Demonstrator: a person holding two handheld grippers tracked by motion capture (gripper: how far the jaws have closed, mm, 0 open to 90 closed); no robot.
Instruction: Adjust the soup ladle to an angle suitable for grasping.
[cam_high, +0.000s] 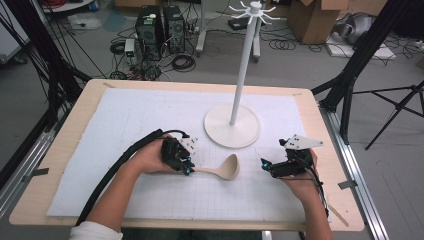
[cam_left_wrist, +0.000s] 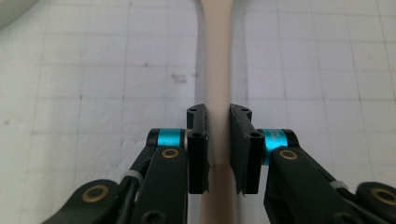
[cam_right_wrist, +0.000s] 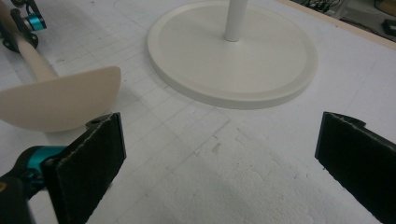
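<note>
Ladle (cam_high: 222, 170): smooth beige plastic by its look, matt with a faint sheen.
Stand (cam_high: 232, 126): white, smooth, satin finish on base and pole; whether painted metal or plastic cannot be told.
Mat (cam_high: 125, 130): white, matt, finely grained surface like foam sheet, printed with a thin grey grid, some scuffs.
Bench (cam_high: 75, 120): pale wood, matt, bare at the edges.
Left gripper (cam_left_wrist: 218, 140): matt black plastic, brass-coloured screws, glossy blue metal collars.
Right gripper (cam_right_wrist: 224, 163): rough, matt black pads.

ladle (cam_high: 222, 170) on mat (cam_high: 125, 125), stand (cam_high: 232, 125) behind
</note>
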